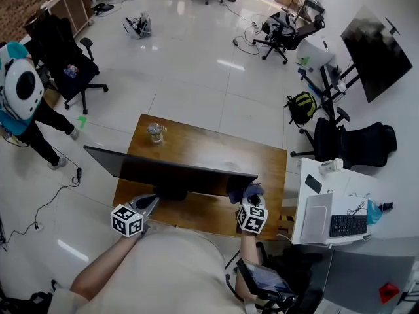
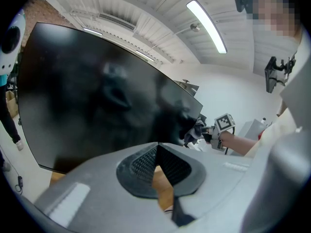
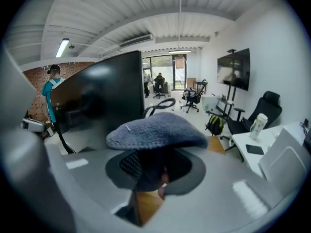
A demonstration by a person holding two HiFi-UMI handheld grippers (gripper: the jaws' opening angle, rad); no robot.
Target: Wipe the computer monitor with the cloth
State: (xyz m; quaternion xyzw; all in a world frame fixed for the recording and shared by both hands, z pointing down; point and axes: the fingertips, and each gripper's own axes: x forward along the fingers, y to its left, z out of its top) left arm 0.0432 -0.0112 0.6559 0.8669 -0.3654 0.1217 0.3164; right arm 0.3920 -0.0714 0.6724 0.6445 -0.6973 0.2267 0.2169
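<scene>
While the head view catches only the top edge and back of the wide black computer monitor (image 1: 171,170) on the brown wooden counter (image 1: 216,148), the left gripper view faces its dark, switched-off screen. That view also shows the fluffy grey-blue cloth (image 2: 193,130) at the screen's lower right corner. The right gripper view shows the right gripper (image 3: 155,171) with its fingers clamped on the cloth, monitor edge just to the left. The left gripper (image 2: 156,147) has fingers closed tip to tip, nothing between, low near the screen's left part. Only the head view shows a small clear glass jar (image 1: 156,132) behind the monitor.
</scene>
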